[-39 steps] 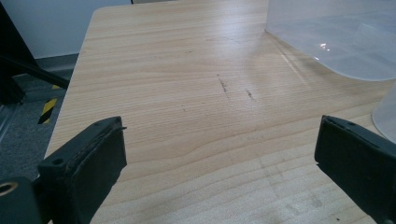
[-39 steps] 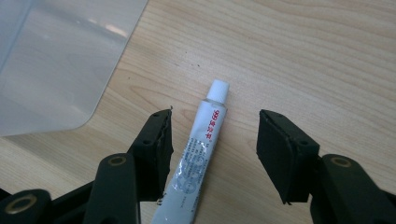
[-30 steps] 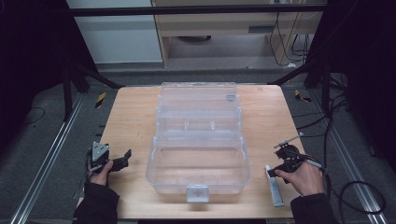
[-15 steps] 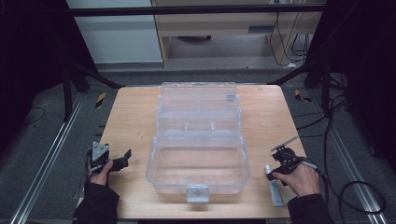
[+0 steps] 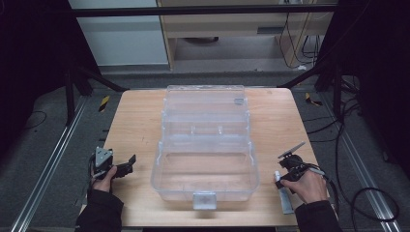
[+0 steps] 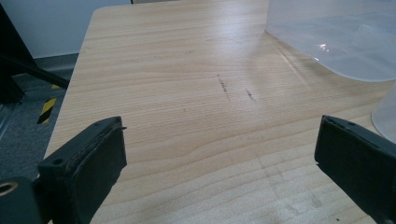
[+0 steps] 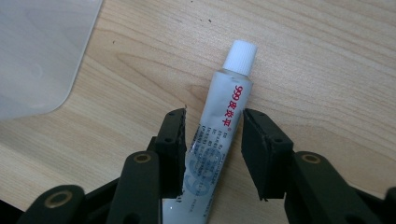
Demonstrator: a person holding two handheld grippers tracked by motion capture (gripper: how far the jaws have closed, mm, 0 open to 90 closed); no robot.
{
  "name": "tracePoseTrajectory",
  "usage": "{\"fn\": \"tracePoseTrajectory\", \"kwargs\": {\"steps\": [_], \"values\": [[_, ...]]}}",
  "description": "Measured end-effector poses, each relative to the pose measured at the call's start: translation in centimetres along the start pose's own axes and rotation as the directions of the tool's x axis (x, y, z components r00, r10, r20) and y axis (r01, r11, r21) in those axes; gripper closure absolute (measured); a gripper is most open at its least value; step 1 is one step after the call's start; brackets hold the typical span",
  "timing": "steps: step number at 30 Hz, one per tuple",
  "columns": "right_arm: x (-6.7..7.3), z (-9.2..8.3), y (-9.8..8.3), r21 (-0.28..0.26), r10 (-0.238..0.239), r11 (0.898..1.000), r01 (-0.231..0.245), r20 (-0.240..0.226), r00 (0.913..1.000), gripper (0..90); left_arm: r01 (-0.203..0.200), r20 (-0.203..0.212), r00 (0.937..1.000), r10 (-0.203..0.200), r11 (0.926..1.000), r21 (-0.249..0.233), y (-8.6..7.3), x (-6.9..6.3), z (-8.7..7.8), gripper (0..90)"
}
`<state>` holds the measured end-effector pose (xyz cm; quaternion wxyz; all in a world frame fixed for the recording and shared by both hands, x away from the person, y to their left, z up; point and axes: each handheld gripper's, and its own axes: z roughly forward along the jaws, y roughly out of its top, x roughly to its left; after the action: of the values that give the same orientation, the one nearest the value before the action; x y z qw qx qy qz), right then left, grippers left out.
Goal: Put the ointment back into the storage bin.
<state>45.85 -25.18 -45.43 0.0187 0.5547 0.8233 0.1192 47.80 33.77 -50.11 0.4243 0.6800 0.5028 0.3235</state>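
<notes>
A white glue tube (image 7: 219,135) with a white cap and red print lies on the wooden table (image 5: 135,121) near its front right edge (image 5: 285,198). My right gripper (image 7: 215,114) points down over it, one jaw on each side of the tube's body. The jaws have just been closing, and a thin gap still shows at the right pad (image 7: 254,149). In the high view this right gripper (image 5: 284,180) sits at the tube's cap end. At the front left my left gripper (image 5: 126,164) rests open, with bare wood between its jaws (image 6: 222,123).
A large clear plastic box (image 5: 205,169) stands open mid-table, its lid (image 5: 205,104) laid back toward the far side. Its corner shows beside each gripper (image 6: 336,37) (image 7: 37,51). Black frame rails and cables surround the table.
The right hand has shifted slightly nearer and left, down onto the tube, and its jaws have narrowed around it. The left hand has stayed still.
</notes>
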Motion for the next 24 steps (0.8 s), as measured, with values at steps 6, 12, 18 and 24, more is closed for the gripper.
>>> {"fn": "tracePoseTrajectory", "kwargs": {"steps": [6, 12, 18, 24], "values": [[0.1, 0.5, 0.2, 0.014, -0.006, 1.000, 0.006, 0.004, 1.0000, 63.6, 0.001, 0.001, 1.0000, -0.001, 1.0000, -0.002, 0.0, 0.0, 0.0, 1.6], [0.1, 0.8, 0.3, 0.025, -0.020, 0.999, 0.020, 0.009, 0.9998, 66.9, 0.000, 0.001, 1.0000, 0.000, 1.0000, 0.000, 0.0, 0.0, 0.0, 1.6], [0.3, 1.0, 0.4, 0.040, -0.031, 0.999, 0.030, 0.014, 0.9994, 68.9, 0.002, 0.001, 1.0000, -0.002, 1.0000, -0.002, 0.0, 0.0, 0.0, 1.6], [0.3, 1.1, 0.4, 0.051, -0.040, 0.998, 0.039, 0.017, 0.9990, 69.0, 0.001, 0.002, 1.0000, -0.001, 1.0000, -0.002, 0.0, 0.0, 0.0, 1.6]]}}
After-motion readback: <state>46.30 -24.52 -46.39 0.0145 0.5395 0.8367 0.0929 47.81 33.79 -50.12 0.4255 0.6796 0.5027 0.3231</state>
